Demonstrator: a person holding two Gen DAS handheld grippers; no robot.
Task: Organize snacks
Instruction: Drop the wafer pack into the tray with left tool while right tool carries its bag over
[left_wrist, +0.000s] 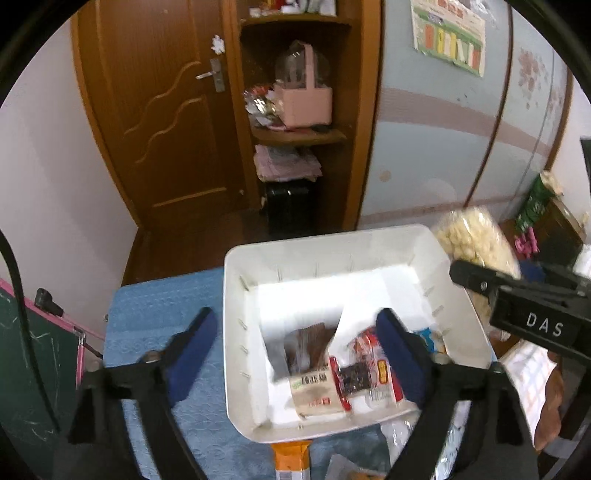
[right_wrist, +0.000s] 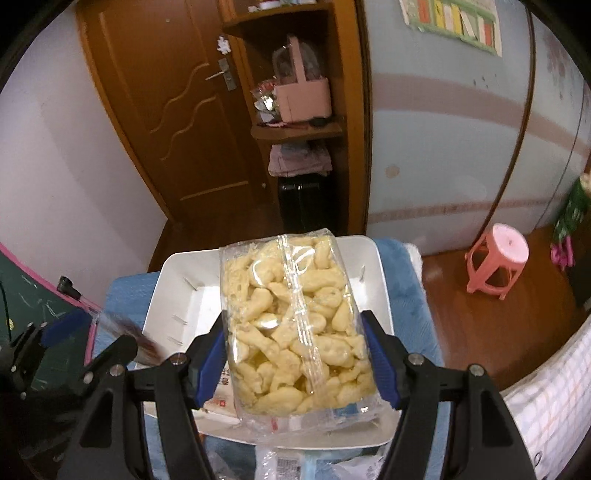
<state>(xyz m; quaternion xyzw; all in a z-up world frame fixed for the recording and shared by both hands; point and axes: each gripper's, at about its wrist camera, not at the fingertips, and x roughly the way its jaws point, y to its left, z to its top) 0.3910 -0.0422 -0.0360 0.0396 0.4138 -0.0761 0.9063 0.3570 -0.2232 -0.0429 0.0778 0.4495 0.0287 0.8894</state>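
A white bin (left_wrist: 236, 332) stands on a blue-towelled table (left_wrist: 147, 314). My left gripper (left_wrist: 295, 343) is open above the bin's near half. A brown packet (left_wrist: 306, 347) shows between its blue pads, which do not press on it. A beige packet (left_wrist: 314, 393) and a red packet (left_wrist: 364, 376) lie in the bin. My right gripper (right_wrist: 295, 363) is shut on a clear bag of yellow puffs (right_wrist: 291, 317), held upright over the bin (right_wrist: 376, 295). The same bag (left_wrist: 472, 243) shows at the bin's far right corner, behind a finger (left_wrist: 476, 278) of the right gripper.
An orange packet (left_wrist: 291, 458) and loose wrappers (right_wrist: 280, 461) lie on the towel in front of the bin. A pink stool (right_wrist: 496, 258) stands on the wooden floor at right. A chalkboard (left_wrist: 22, 350) is left of the table, a checked cloth (right_wrist: 554, 406) right.
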